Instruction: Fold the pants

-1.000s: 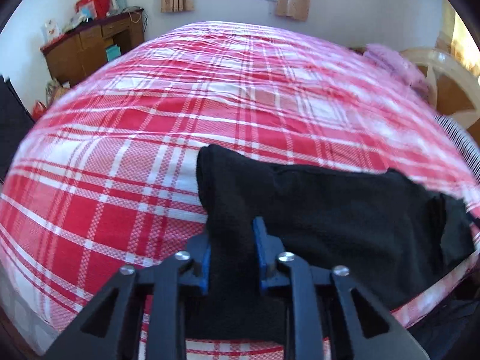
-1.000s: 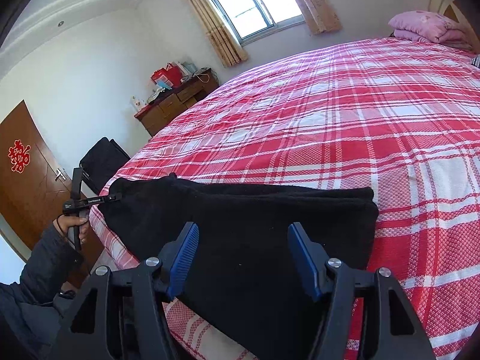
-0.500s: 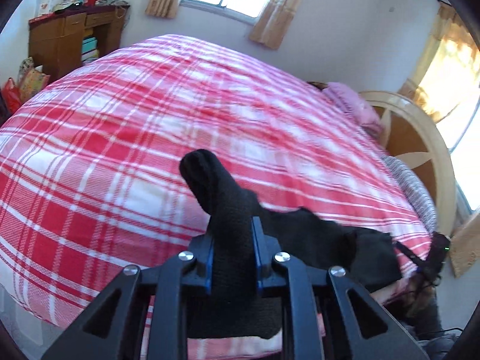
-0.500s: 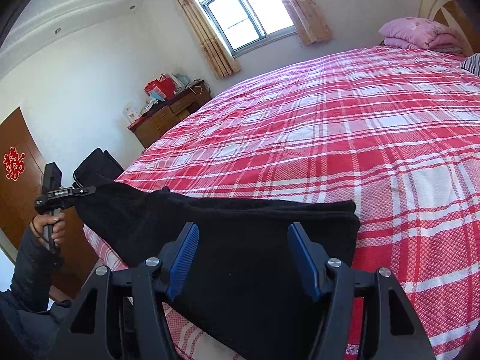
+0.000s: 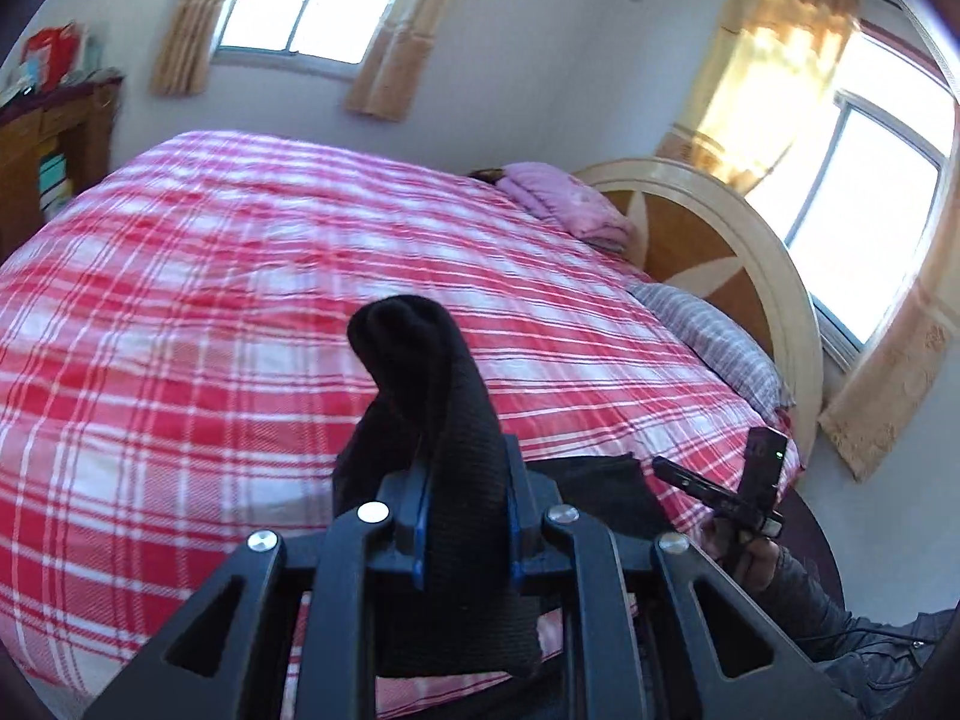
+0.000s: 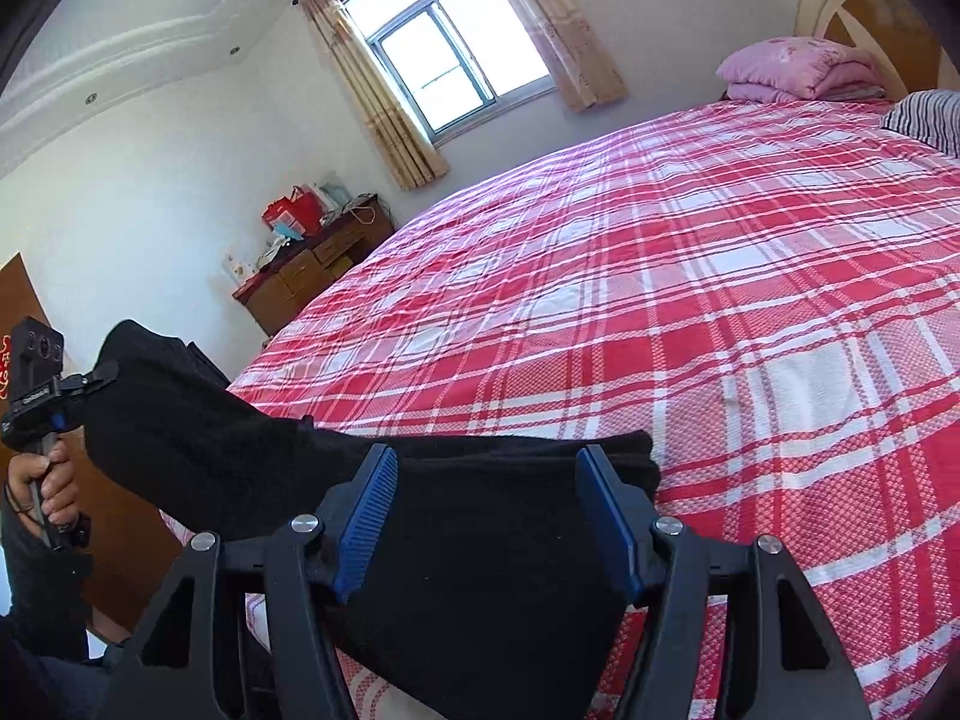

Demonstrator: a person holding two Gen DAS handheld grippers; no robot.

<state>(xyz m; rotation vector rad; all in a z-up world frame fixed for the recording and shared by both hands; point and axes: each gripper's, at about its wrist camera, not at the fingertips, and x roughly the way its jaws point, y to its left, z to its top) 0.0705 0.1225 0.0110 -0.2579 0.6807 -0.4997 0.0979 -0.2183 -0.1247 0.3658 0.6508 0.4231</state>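
Note:
Black pants (image 6: pixel 480 570) lie along the near edge of the red plaid bed (image 6: pixel 690 300). My left gripper (image 5: pixel 465 516) is shut on one end of the pants (image 5: pixel 432 372), and that end stands up past the blue pads, lifted off the bed. In the right wrist view the left gripper (image 6: pixel 102 378) is at the far left, held by a hand, with the fabric sloping down from it. My right gripper (image 6: pixel 489 516) hovers open over the other end, which lies flat on the bed. Its pads stand wide apart and do not press on the fabric. The left wrist view shows the right gripper (image 5: pixel 708 489) at the bed's corner.
A folded pink blanket (image 5: pixel 558 204) and a striped pillow (image 5: pixel 714 342) lie by the round headboard (image 5: pixel 720 228). A wooden dresser (image 6: pixel 300 282) with clutter stands under the window. A dark case (image 6: pixel 204 360) sits beside the bed. A sleeve (image 5: pixel 840 618) shows at the lower right.
My left gripper has risen and swung towards the headboard side, lifting its end of the pants off the bed. The right gripper has stayed open over the other end.

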